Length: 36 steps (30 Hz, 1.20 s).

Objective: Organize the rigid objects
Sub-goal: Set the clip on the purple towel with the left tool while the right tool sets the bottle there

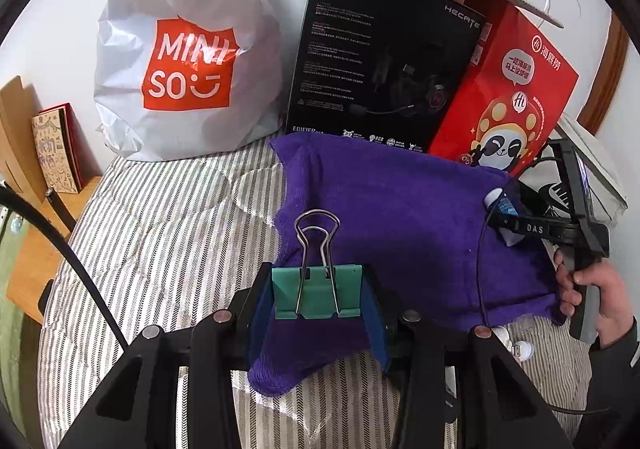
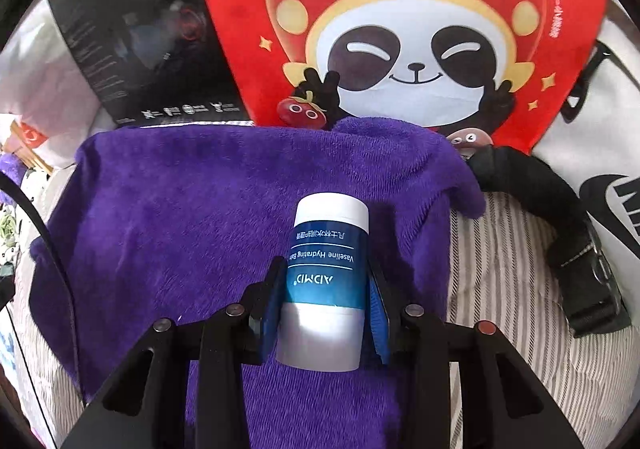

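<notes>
My left gripper (image 1: 318, 295) is shut on a green binder clip (image 1: 317, 291) with its wire handles pointing forward, held over the near left part of a purple towel (image 1: 400, 209). My right gripper (image 2: 325, 305) is shut on a blue and white Vaseline balm tube (image 2: 326, 281), cap forward, over the same purple towel (image 2: 180, 209). In the left wrist view the right gripper (image 1: 508, 225) shows at the towel's right edge with the tube (image 1: 500, 203) in it, held by a hand.
The towel lies on a striped bedspread (image 1: 168, 233). Behind it stand a white Miniso bag (image 1: 188, 49), a black headset box (image 1: 380, 57) and a red panda bag (image 1: 508, 101). A white bag with a black strap (image 2: 560, 229) lies at the right. A wooden side table (image 1: 36, 249) is at the left.
</notes>
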Available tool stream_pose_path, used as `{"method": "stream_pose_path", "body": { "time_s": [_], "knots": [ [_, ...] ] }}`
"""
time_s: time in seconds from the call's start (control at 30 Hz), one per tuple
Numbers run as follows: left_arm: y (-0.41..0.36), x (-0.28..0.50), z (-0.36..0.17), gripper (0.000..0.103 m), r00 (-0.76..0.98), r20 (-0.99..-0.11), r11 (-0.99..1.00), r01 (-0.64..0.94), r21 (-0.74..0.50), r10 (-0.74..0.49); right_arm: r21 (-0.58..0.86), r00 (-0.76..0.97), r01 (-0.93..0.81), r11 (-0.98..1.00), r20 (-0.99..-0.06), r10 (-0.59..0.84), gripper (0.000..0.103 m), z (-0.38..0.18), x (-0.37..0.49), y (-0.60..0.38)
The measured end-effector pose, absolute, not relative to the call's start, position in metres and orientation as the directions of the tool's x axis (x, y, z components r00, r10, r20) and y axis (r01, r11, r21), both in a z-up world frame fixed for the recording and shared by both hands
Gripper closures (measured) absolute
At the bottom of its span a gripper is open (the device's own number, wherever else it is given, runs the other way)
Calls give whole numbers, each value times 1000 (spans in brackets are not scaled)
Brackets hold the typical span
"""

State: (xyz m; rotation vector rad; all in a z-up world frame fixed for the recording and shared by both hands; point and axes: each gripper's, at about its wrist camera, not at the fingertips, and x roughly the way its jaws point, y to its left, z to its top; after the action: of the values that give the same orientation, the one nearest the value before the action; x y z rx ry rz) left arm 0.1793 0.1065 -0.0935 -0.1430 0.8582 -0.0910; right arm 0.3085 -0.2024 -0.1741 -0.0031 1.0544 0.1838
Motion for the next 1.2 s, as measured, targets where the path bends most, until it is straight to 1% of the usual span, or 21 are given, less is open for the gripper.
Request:
{"method": "stream_pose_path", "body": {
  "time_s": [0.3,0.4,0.53,0.67,0.87,1.07,1.2],
  "knots": [
    [104,188,-94,64,638,-756,986,32,-164,-146,33,481,-187,982,-868,121,64,-177,313,-195],
    [103,189,-93,63,634,-759,986,35,-162,-148,52,474,-200,978,-869,143,61,-177,313,-197],
    [102,189,-94,64,629,-762,986,39,-164,-151,75,455,-211,975,-875,166,48,-177,311,-200],
    [100,191,-96,63,623,-762,981,48,-188,-177,53,450,-213,976,-881,147,48,-174,299,-198],
    [89,204,-100,64,624,-755,977,67,-204,-200,62,488,-190,980,-860,149,48,-147,267,-210],
    [79,237,-110,64,621,-755,974,74,-212,-211,58,547,-186,981,-823,152,45,-115,207,-228],
    [74,266,-120,63,608,-765,974,67,-217,-213,64,549,-197,978,-819,164,44,-111,172,-233]
  ]
}}
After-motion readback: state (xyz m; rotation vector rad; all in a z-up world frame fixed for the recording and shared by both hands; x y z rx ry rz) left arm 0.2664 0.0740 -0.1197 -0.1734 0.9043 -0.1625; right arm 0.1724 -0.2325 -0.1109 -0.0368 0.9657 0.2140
